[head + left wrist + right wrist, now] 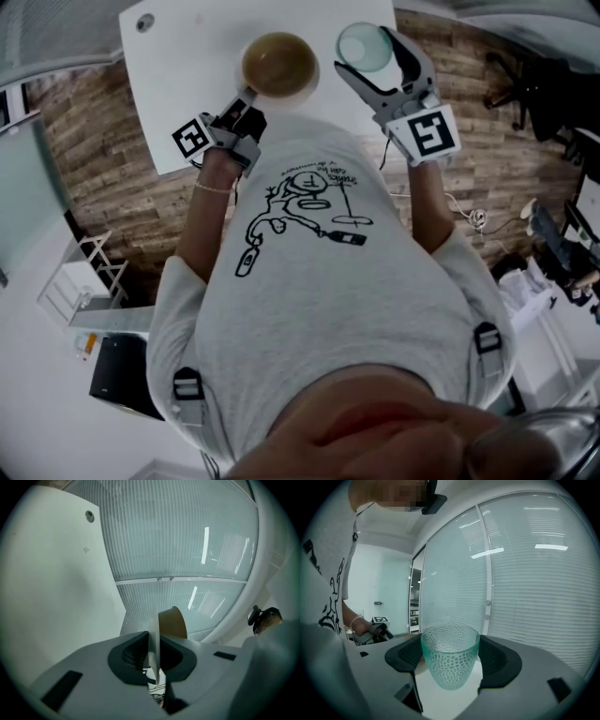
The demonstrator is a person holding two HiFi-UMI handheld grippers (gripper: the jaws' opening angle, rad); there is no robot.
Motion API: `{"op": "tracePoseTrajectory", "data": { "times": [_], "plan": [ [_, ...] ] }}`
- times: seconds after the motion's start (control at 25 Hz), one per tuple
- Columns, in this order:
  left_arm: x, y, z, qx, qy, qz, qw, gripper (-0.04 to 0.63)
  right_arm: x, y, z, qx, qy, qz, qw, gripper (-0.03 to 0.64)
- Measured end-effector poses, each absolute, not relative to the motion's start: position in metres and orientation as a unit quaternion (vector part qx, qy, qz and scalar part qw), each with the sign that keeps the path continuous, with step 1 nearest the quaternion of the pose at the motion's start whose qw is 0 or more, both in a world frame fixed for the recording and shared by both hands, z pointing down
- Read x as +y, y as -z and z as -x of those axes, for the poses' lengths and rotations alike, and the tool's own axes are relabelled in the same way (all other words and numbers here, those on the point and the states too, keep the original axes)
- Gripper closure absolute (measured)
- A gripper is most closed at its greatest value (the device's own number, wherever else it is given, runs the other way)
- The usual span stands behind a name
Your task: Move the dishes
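Note:
A brown bowl [278, 64] with a pale rim hangs over the near edge of the white table [187, 66]. My left gripper [251, 94] is shut on the bowl's near rim. In the left gripper view the bowl [171, 622] shows edge-on, its thin wall pinched between the jaws of the left gripper [154, 656]. A dimpled green glass cup [364, 47] sits in my right gripper [375, 58], raised over the table's right side. In the right gripper view the cup [450, 660] stands upright, and the right gripper [451, 665] is shut on its sides.
The table has a round cable hole [143, 23] at its far left corner. Wood-plank floor [112, 178] surrounds the table. A dark chair [530, 89] stands to the right and a white rack [89, 272] to the left. Frosted blinds [525, 573] run behind the table.

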State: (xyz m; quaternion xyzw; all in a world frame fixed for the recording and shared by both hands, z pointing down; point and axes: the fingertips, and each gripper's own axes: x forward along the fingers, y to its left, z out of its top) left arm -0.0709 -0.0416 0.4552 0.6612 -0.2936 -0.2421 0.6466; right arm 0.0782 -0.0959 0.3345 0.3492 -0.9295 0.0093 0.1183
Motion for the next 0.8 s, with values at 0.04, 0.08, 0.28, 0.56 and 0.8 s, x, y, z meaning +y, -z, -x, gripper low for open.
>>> {"op": "tracePoseTrajectory", "data": {
  "times": [0.04, 0.08, 0.28, 0.56, 0.8],
  "plan": [
    [-0.042, -0.455, 0.072, -0.295, 0.243, -0.662, 0.646, 0.574, -0.098, -0.340, -0.081, -0.928, -0.009, -0.353, 0.120, 0.233],
    [-0.042, -0.456, 0.072, -0.296, 0.242, -0.662, 0.645, 0.575, -0.101, -0.347, -0.085, -0.926, -0.009, -0.356, 0.122, 0.233],
    [-0.045, -0.460, 0.076, -0.302, 0.242, -0.659, 0.645, 0.574, -0.114, -0.391, -0.100, -0.918, -0.028, -0.373, 0.131, 0.233],
    [-0.045, -0.456, 0.079, -0.306, 0.254, -0.656, 0.641, 0.575, -0.114, -0.430, -0.110, -0.911, -0.019, -0.384, 0.150, 0.233],
    [-0.045, -0.454, 0.080, -0.306, 0.257, -0.654, 0.642, 0.575, -0.113, -0.462, -0.108, -0.908, -0.035, -0.385, 0.160, 0.233]
  ]
}}
